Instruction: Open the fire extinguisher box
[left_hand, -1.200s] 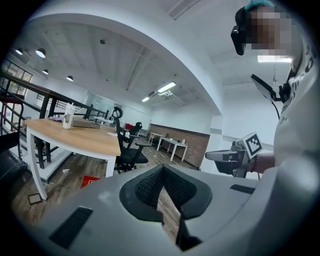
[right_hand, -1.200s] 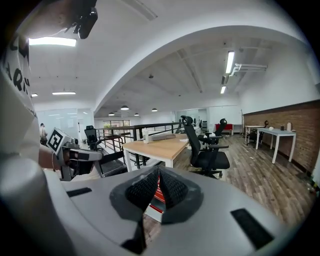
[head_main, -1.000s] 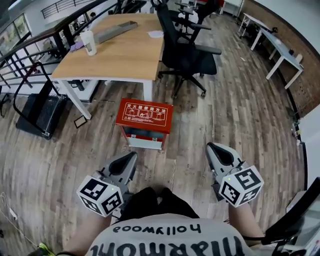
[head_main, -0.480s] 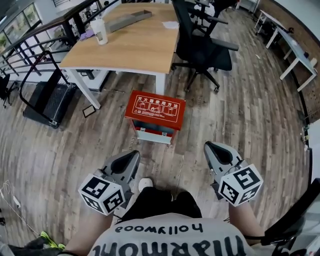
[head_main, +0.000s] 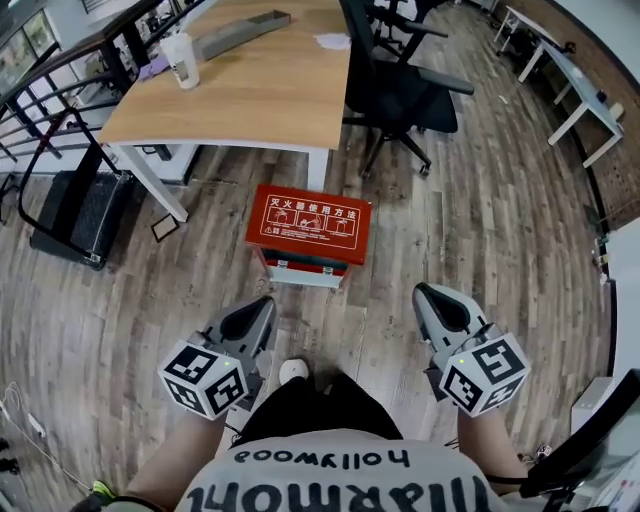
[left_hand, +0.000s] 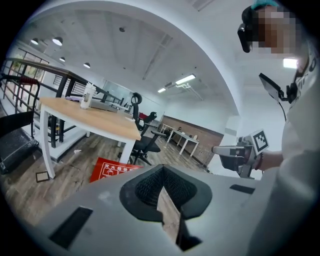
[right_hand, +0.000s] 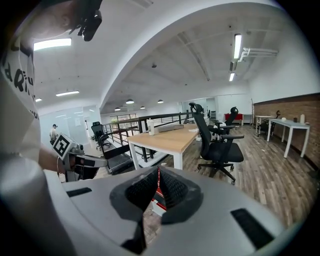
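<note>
Item, fire extinguisher box (head_main: 308, 230): red, white print on the lid, lid down flat. It stands on the plank floor (head_main: 480, 230) straight ahead of the person, its far side just beside the white leg of the wooden table (head_main: 250, 80), its pale front panel facing the grippers. Change over the last second: the box lies somewhat nearer in the head view, a white shoe tip (head_main: 293, 370) has come into sight between the two grippers, and both tools have been carried forward with the step; the lid has not shifted. Reading: an approach on foot, opening not yet begun, neither tool touching the box. Tool, left gripper (head_main: 262, 306): jaws pressed together, nothing between them, aimed toward the box's near left corner but well apart from it; its own view shows the red lid beyond the tips. Tool, right gripper (head_main: 424, 292): jaws likewise together and empty, off to the box's right, a sliver of red visible past its tips. Clearances: bare floor on the near side and both flanks of the box; the far side is crowded by the table leg, with an office chair (head_main: 400, 95) beyond to the right and a black rack (head_main: 75, 215) well off to the left. The lid's near edge overhangs the front panel and looks the readiest lip to catch; the hinge side cannot be told.
</note>
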